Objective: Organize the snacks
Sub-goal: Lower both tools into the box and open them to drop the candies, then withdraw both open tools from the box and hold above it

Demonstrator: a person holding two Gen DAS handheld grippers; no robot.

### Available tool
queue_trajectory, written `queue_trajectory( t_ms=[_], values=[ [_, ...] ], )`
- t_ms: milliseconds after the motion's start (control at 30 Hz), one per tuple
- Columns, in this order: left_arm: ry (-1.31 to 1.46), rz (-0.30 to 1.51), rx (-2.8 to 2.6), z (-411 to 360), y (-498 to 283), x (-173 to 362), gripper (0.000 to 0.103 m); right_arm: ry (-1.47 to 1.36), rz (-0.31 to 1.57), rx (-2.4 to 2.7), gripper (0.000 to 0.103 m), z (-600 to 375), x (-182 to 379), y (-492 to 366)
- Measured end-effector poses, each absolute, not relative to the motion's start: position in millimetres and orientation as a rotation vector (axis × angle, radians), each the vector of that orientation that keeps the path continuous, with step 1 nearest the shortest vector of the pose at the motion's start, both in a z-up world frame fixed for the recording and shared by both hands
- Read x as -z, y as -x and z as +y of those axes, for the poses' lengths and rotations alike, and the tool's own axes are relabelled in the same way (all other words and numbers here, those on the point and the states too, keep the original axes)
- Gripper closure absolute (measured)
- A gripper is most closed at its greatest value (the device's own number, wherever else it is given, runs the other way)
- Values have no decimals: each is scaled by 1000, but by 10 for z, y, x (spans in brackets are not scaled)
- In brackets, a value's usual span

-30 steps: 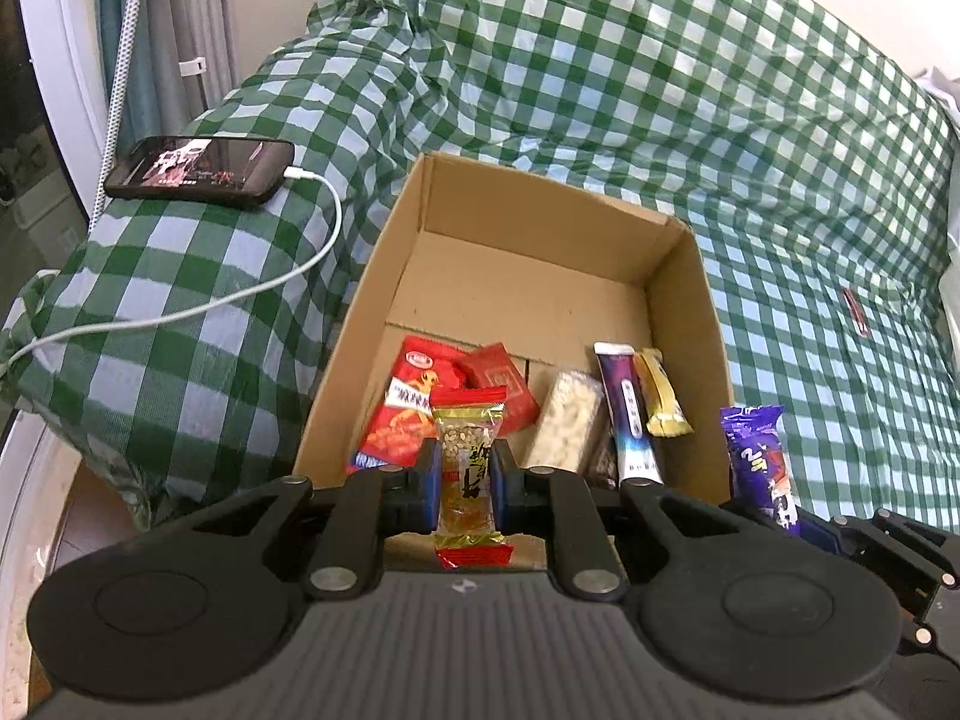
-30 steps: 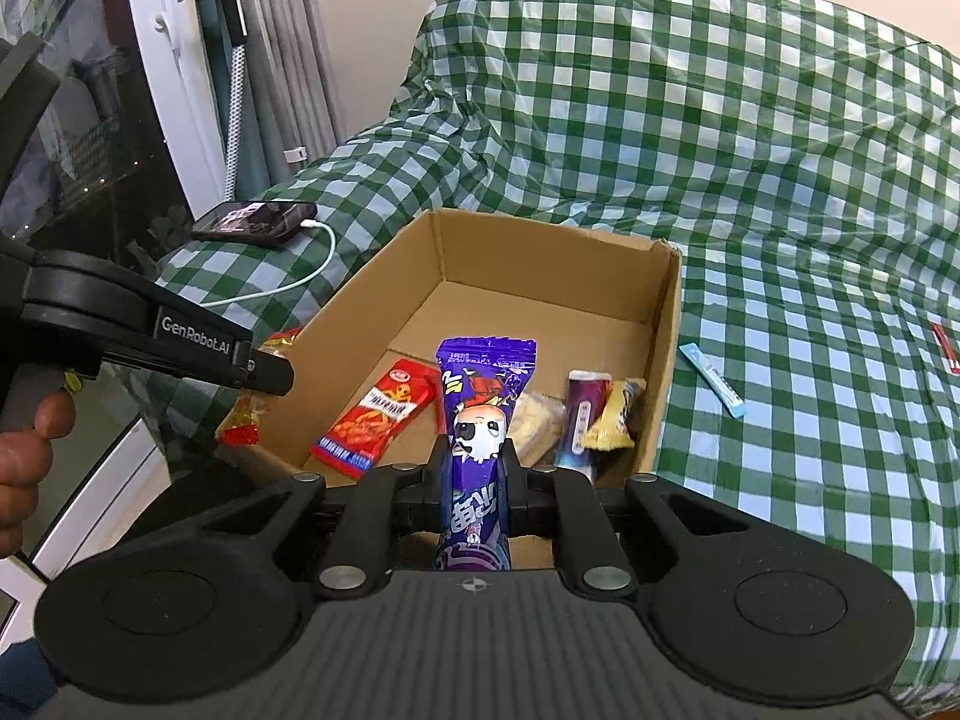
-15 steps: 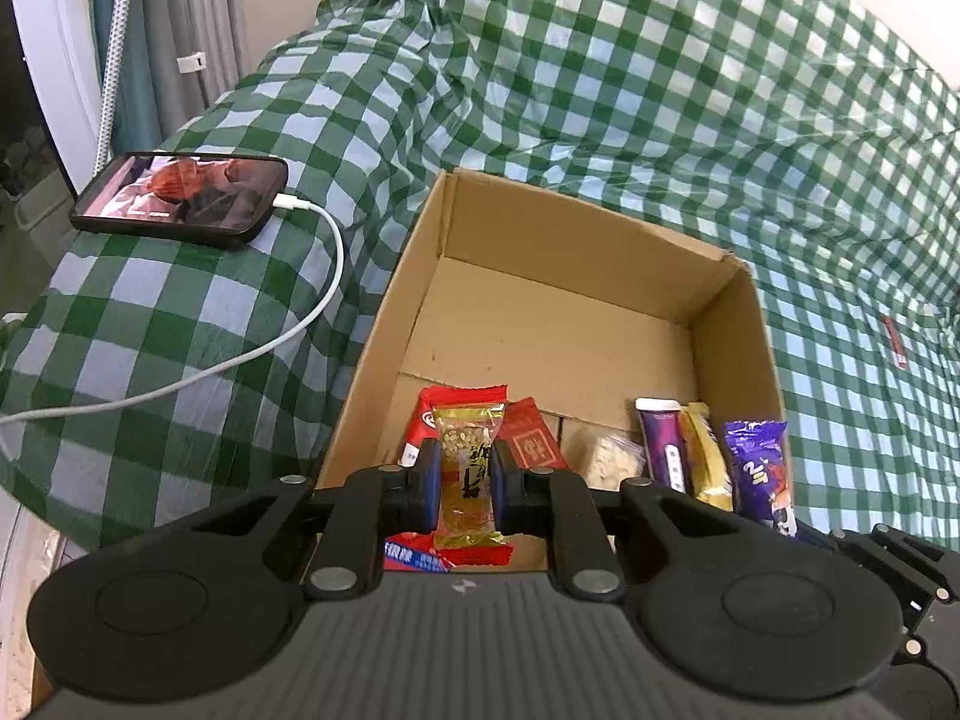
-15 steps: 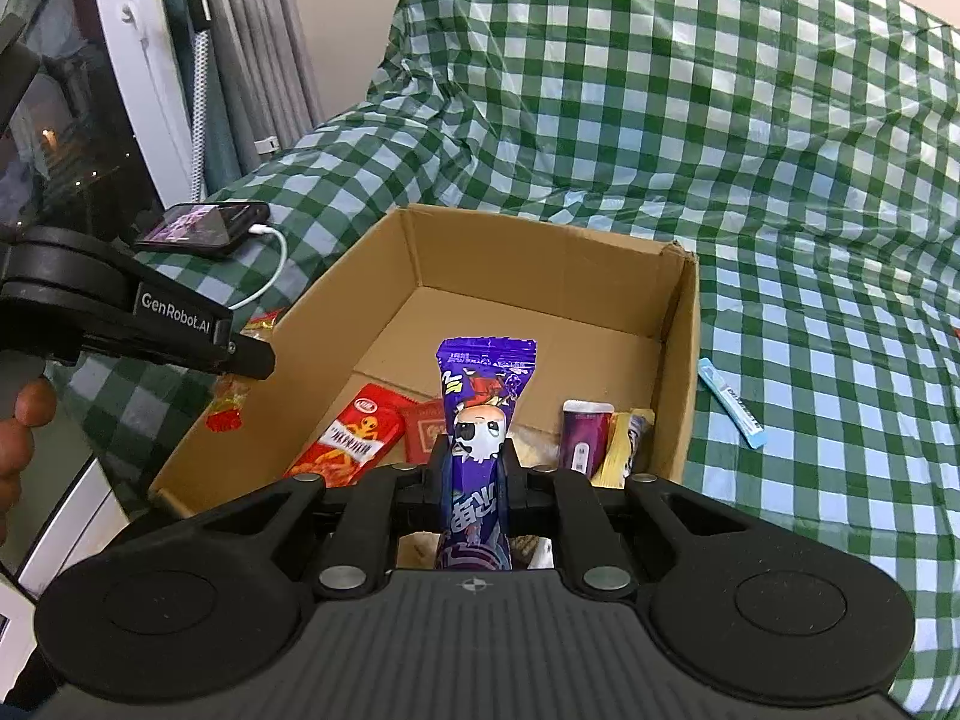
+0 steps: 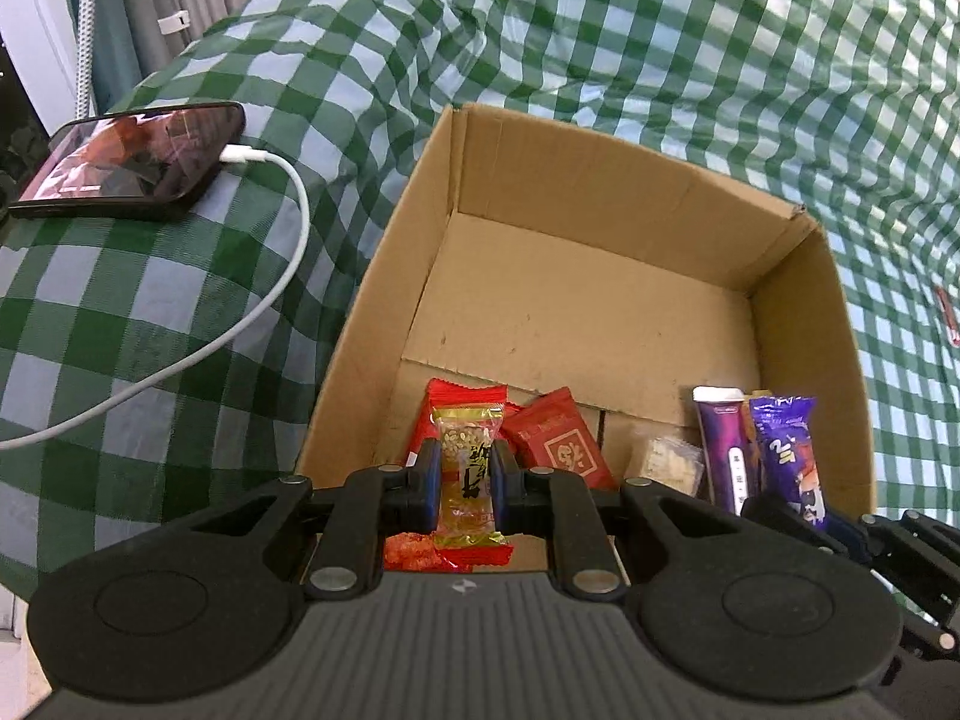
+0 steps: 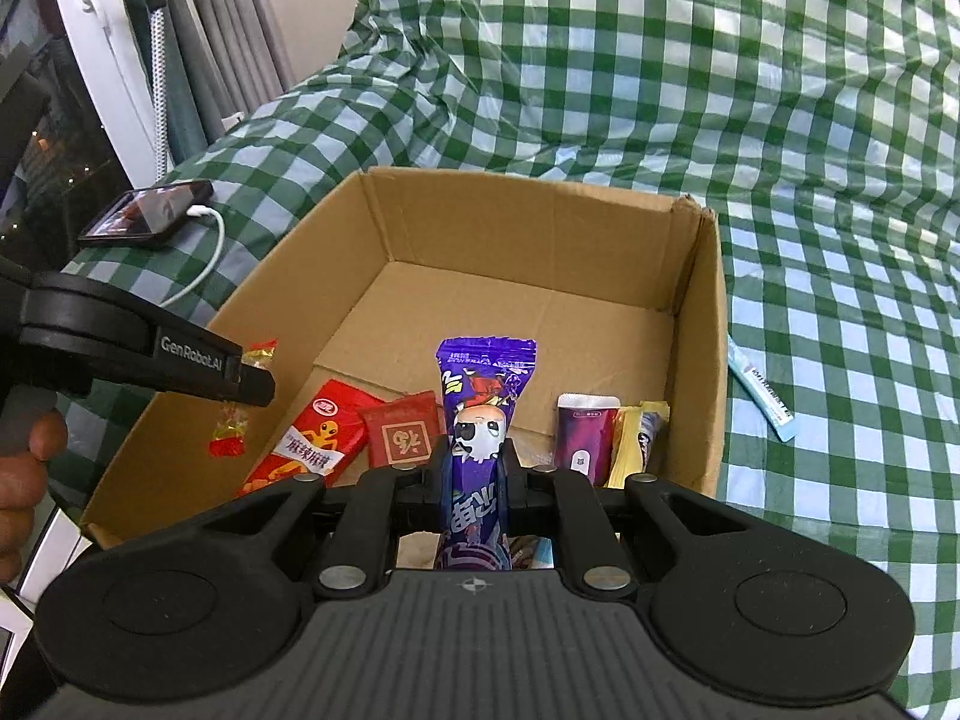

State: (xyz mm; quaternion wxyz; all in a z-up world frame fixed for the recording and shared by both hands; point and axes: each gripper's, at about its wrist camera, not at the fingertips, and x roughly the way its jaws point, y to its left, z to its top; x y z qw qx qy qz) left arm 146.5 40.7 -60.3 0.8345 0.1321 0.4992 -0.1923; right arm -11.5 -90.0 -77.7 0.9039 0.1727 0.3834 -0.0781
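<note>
An open cardboard box (image 5: 606,192) (image 6: 528,204) sits on the green checked cover. My left gripper (image 5: 467,480) is shut on a clear yellow candy with red ends (image 5: 468,468), held over the box's near left corner; the candy also shows in the right wrist view (image 6: 231,429). My right gripper (image 6: 478,471) is shut on a purple snack packet (image 6: 483,414), held upright over the box's near edge; the packet also shows in the left wrist view (image 5: 789,450). In the box lie a red packet (image 6: 318,444), a small red sachet (image 6: 401,435), a purple bar (image 6: 579,432) and a yellow bar (image 6: 636,438).
A phone (image 5: 132,159) (image 6: 147,219) on a white charging cable (image 5: 264,300) lies on the cover left of the box. A light blue stick packet (image 6: 759,387) lies on the cover right of the box. Curtains and a window frame stand at far left.
Both grippers have moved forward toward the box with their snacks still held. The box looks larger and closer in both views.
</note>
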Motion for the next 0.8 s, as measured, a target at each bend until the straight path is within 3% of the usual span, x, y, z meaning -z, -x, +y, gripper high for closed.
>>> queue_trajectory(
  t_ms=[133, 200, 233, 267, 300, 367, 433, 500, 800],
  values=[
    [-294, 1064, 404, 377, -1496, 645, 84, -369, 797, 158, 88, -922, 823, 66],
    [-303, 1063, 399, 378, -1491, 648, 74, -377, 796, 162, 83, -937, 826, 51],
    [-304, 1060, 398, 378, -1490, 641, 48, -383, 797, 168, 77, -950, 826, 46],
    [-305, 1055, 390, 388, -1480, 627, 16, -392, 800, 170, 61, -962, 822, 43],
    [-300, 1048, 386, 404, -1463, 605, 10, -402, 798, 179, 43, -972, 811, 48],
    [-285, 1043, 404, 442, -1396, 554, 7, -410, 794, 204, 32, -975, 769, 81],
    [-317, 1015, 388, 482, -1292, 511, 6, -405, 794, 208, 30, -950, 716, 141],
    [-354, 1007, 391, 539, -1175, 477, 0, -405, 799, 206, 20, -899, 661, 235],
    [-316, 967, 406, 1006, -586, 181, 0, -394, 800, 229, 13, -538, 381, 865]
  ],
)
